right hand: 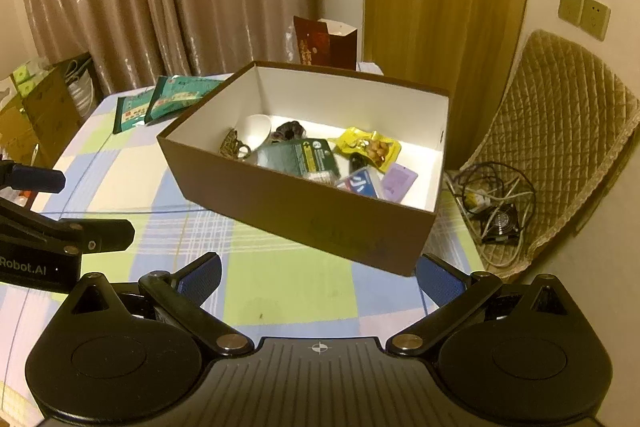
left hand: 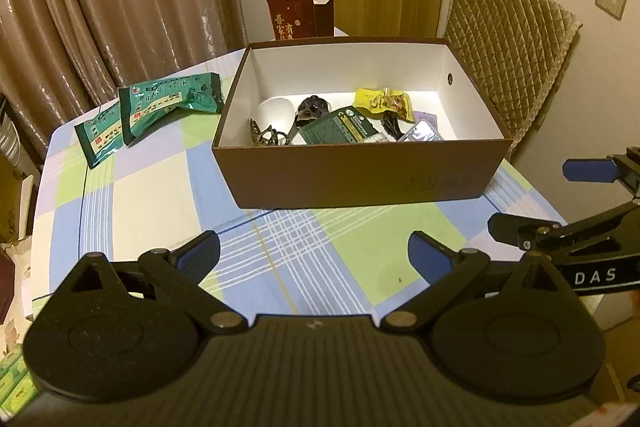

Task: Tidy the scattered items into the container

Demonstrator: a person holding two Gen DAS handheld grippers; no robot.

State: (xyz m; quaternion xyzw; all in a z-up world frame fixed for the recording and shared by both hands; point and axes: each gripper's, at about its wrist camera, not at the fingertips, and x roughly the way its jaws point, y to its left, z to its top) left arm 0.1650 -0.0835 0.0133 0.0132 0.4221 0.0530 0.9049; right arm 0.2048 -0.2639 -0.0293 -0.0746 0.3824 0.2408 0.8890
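**Mei:** Left wrist view has the brown cardboard box (left hand: 352, 175) mid-table, already holding most of the clutter: a white cup (left hand: 274, 115), a glossy yellow snack pouch (left hand: 384, 103), a dark green flat card pack (left hand: 340, 131), a foil blister strip (left hand: 424, 135), and some dark bits I can't identify.

**Jun:** So what is left outside?

**Mei:** Two green foil packets (left hand: 160, 107), lying overlapped on the table (left hand: 140, 195) just left of the box, crinkly and soft, probably slippery to pinch. A dark red paper bag (left hand: 300, 15) stands behind the box; whether it counts as clutter, I can't say.

**Jun:** And the tongs?

**Mei:** Left tongs (left hand: 316, 259) are spread wide with nothing between them, low over the checked cloth in front of the box. Right tongs (right hand: 318, 275) likewise gape empty, near the box's front corner.

**Jun:** Mostly done, then.

**Mei:** I'd judge so. The packets sit on the left side, so the left tongs seem the natural pick. The box's walls are stiff and tall, white inside, so anything dropped in should stay.
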